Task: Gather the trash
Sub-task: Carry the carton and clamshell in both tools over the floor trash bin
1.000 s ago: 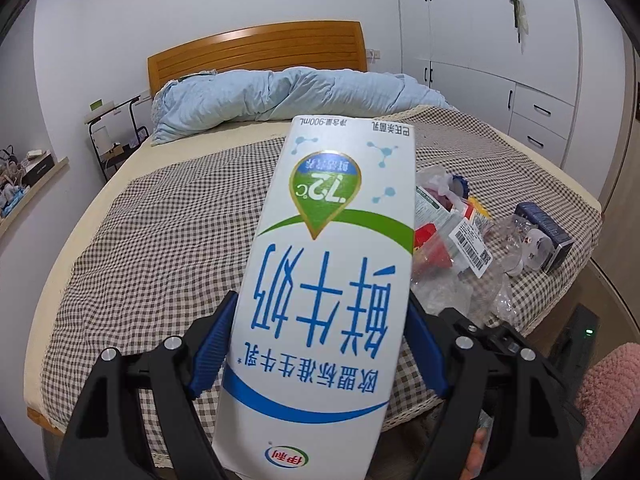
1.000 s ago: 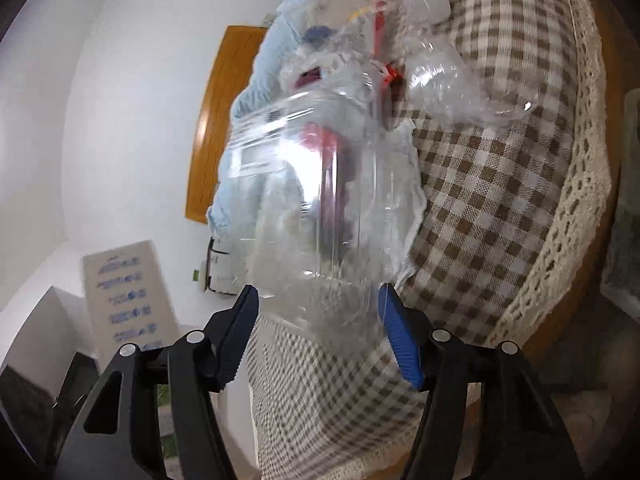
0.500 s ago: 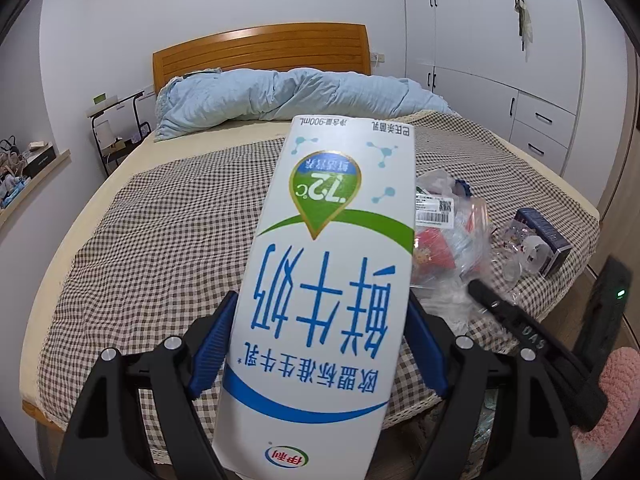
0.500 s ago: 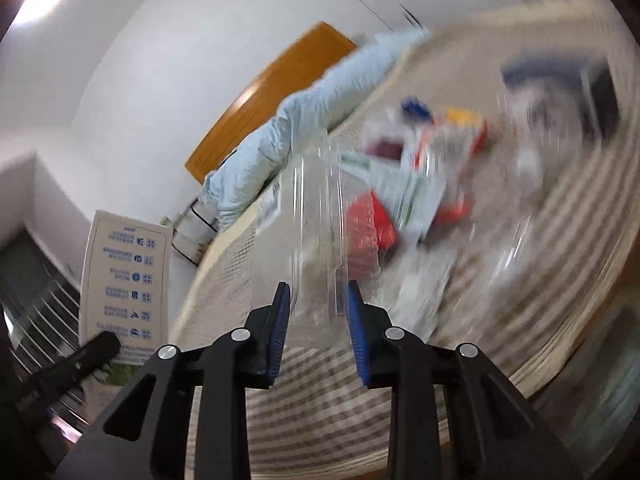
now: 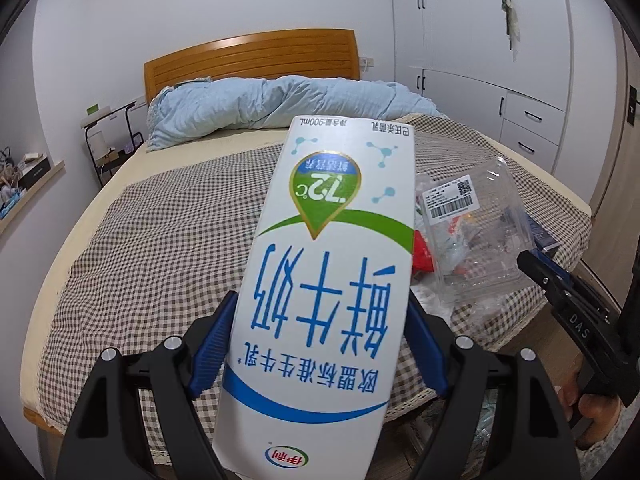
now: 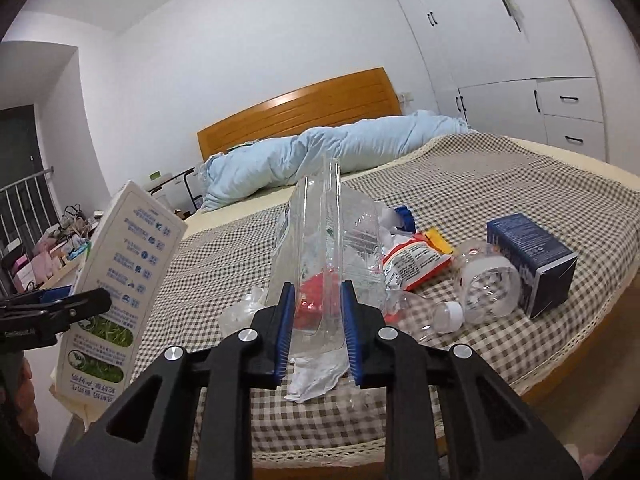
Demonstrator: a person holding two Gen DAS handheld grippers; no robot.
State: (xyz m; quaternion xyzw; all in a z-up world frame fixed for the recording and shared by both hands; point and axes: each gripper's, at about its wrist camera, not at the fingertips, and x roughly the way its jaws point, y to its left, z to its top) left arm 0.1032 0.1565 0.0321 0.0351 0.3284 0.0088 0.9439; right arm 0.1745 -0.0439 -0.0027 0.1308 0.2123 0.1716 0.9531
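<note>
One milk carton (image 5: 320,300), marked "900mL" and "72°C", is clamped in the left gripper (image 5: 316,352). The right gripper (image 6: 316,320) has just been closing; its fingers pinch one clear plastic box (image 6: 328,248).

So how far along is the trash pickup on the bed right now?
Nothing looks binned yet; no bin is in view. In hand: the left gripper grips the milk carton, and the right gripper, its jaws just closing, has clamped the clear plastic clamshell and holds it above the bed. Left on the checked bedspread: a snack wrapper, a plastic bottle, a dark blue box and crumpled film.
</note>
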